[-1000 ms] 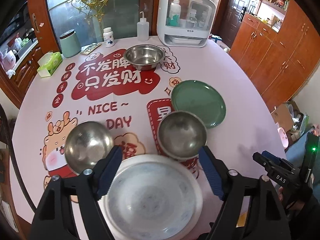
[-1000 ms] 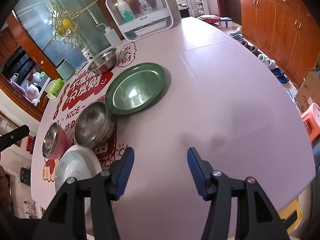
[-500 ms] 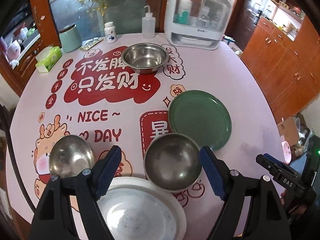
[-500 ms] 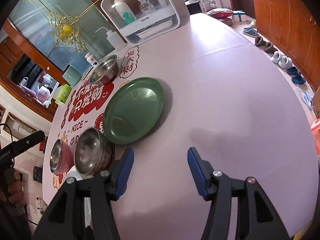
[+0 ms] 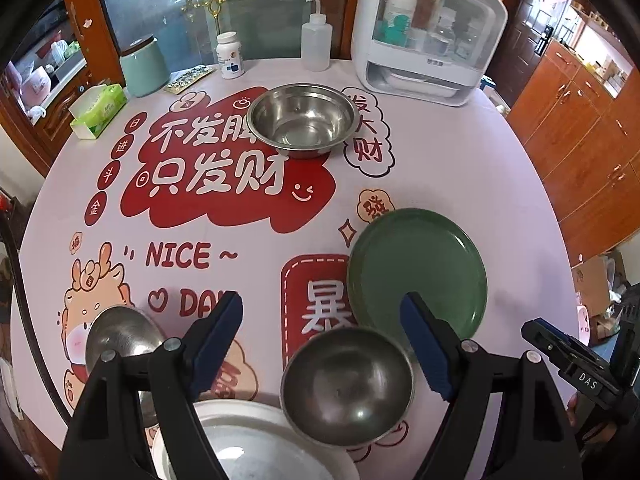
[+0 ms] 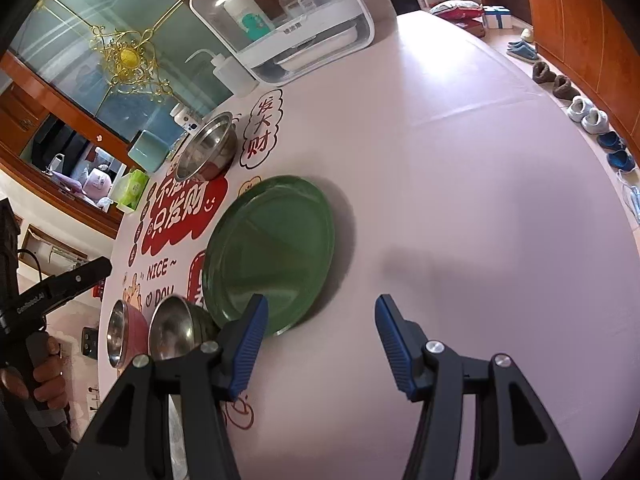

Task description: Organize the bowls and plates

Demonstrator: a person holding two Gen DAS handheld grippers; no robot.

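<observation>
A green plate [image 5: 416, 272] lies on the round table, also in the right wrist view [image 6: 272, 248]. A steel bowl [image 5: 348, 380] sits just in front of it, between my left fingers; it shows in the right view [image 6: 176, 332] too. A second small bowl [image 5: 120, 334], pink outside [image 6: 124, 334], is at the left. A white plate [image 5: 256, 444] lies at the near edge. A large steel bowl [image 5: 302, 120] stands far back [image 6: 208, 148]. My left gripper [image 5: 322, 340] is open above the near dishes. My right gripper [image 6: 320, 340] is open, empty, by the green plate's near rim.
At the table's far edge stand a white storage box [image 5: 428, 32], a squeeze bottle [image 5: 316, 44], a pill bottle [image 5: 230, 56], a green canister [image 5: 144, 66] and a tissue box [image 5: 98, 110]. Wooden cabinets [image 5: 580, 120] line the right wall. Shoes [image 6: 592, 120] lie on the floor.
My left gripper has moved forward over the table, so the white plate and small bowls slid toward the bottom of its view. My right gripper has moved closer to the green plate.
</observation>
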